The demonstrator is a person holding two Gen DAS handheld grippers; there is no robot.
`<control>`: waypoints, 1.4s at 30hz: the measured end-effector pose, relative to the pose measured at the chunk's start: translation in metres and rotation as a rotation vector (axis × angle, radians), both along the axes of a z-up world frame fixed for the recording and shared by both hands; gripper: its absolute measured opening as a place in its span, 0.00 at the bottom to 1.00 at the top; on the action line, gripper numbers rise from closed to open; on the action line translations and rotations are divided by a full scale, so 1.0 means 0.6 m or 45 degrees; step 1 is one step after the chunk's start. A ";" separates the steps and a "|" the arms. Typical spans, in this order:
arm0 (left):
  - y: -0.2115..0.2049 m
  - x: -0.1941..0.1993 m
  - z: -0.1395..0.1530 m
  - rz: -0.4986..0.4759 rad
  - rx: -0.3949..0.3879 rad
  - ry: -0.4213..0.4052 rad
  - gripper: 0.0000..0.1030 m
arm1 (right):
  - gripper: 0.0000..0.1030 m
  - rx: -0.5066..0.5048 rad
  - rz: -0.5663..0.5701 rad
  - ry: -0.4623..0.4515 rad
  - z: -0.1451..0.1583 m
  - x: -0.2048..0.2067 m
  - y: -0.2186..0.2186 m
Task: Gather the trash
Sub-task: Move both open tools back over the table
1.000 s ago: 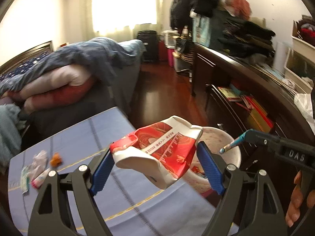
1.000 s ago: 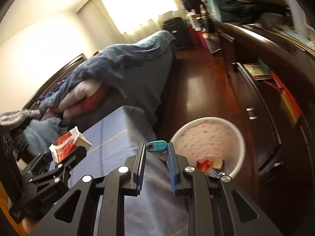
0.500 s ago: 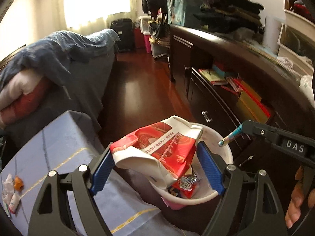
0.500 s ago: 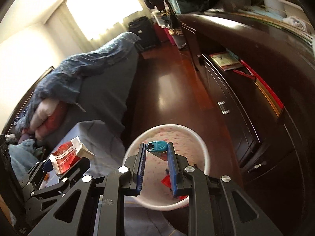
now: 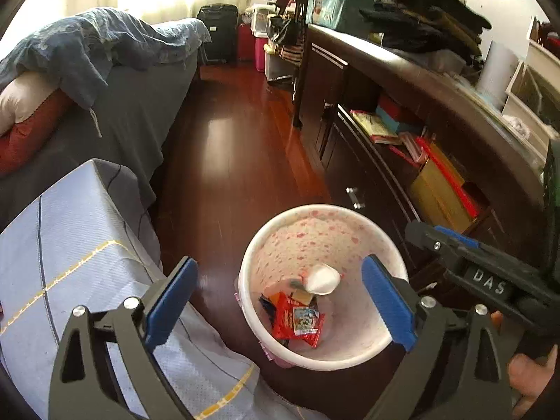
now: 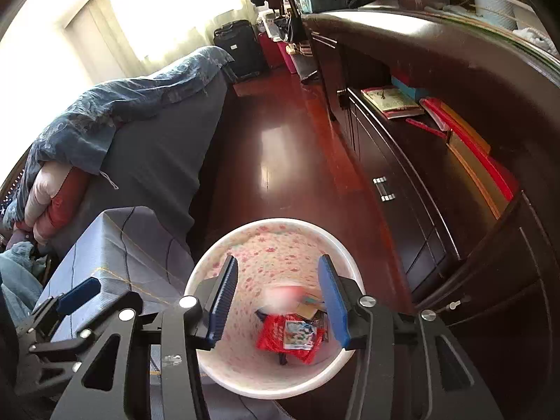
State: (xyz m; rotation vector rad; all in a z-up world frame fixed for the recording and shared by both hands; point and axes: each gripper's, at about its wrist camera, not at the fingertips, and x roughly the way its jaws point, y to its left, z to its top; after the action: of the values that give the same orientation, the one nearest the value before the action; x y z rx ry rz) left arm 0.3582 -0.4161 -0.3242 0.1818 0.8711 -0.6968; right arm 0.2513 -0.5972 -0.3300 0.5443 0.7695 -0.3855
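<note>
1. Left gripper [image 5: 280, 301] & right gripper [image 6: 276, 301] both hang over the trash bin [image 5: 353, 357]; jaws have just been opening, now apart w/ nothing between.
2. Judgement: keep both centred above the rim till the pieces land, then lift clear.
3. White carton [image 5: 322, 279] mid-fall inside the bin, blurred in right view.
4. Bin btm: red wrapper [image 5: 297, 318], other scraps; far from full.

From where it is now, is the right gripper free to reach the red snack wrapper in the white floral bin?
Probably yes: the right gripper is open above the bin, nothing between it and the wrapper.
</note>
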 end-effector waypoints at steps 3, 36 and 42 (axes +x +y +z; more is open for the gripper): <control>0.021 -0.006 0.016 0.004 -0.043 0.005 0.93 | 0.52 -0.018 -0.011 -0.016 0.015 -0.009 0.013; 0.599 0.076 -0.021 1.088 0.161 0.046 0.96 | 0.79 -0.250 0.847 -0.080 0.112 0.062 0.540; 0.599 0.115 -0.038 1.144 0.185 0.067 0.96 | 0.79 -0.255 0.852 -0.072 0.110 0.079 0.552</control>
State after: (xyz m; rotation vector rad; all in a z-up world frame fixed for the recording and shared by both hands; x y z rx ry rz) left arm 0.4273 -0.0565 -0.3468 -0.1060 0.9416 0.2014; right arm 0.2988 -0.2660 -0.2640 0.0895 0.8008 0.1726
